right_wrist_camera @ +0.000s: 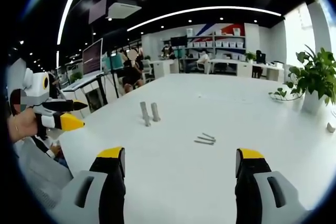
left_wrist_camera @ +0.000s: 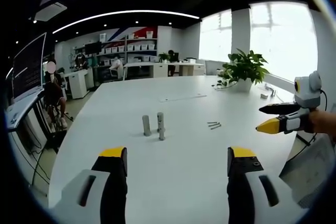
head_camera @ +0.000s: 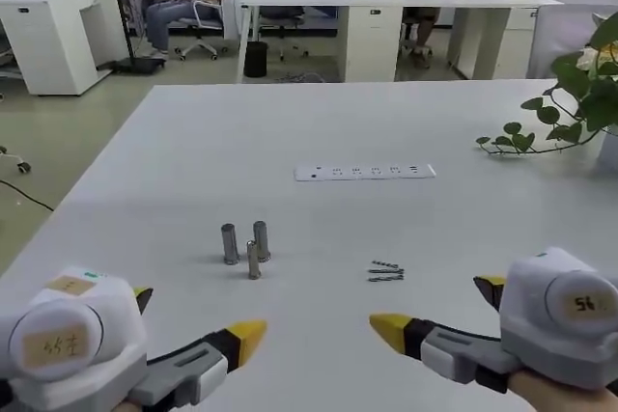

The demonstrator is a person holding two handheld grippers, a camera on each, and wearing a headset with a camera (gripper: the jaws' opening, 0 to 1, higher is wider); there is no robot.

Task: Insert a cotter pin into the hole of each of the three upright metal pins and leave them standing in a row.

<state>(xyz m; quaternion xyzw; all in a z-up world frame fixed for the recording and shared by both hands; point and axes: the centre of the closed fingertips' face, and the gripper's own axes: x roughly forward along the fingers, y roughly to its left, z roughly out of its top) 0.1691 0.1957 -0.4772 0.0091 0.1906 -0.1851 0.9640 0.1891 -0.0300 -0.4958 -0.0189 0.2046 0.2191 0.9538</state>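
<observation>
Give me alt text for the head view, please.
Three metal pins stand clustered on a white table, with small cotter pins lying to their right. The left tool and right tool, both open, hover at the bottom.

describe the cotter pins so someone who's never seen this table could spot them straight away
On the big white table, look on the near side of the long white power strip, right of the three upright metal pins. The cotter pins are a small cluster of thin dark wires. Unlike the stubby grey standing pins, they lie flat, side by side.
</observation>
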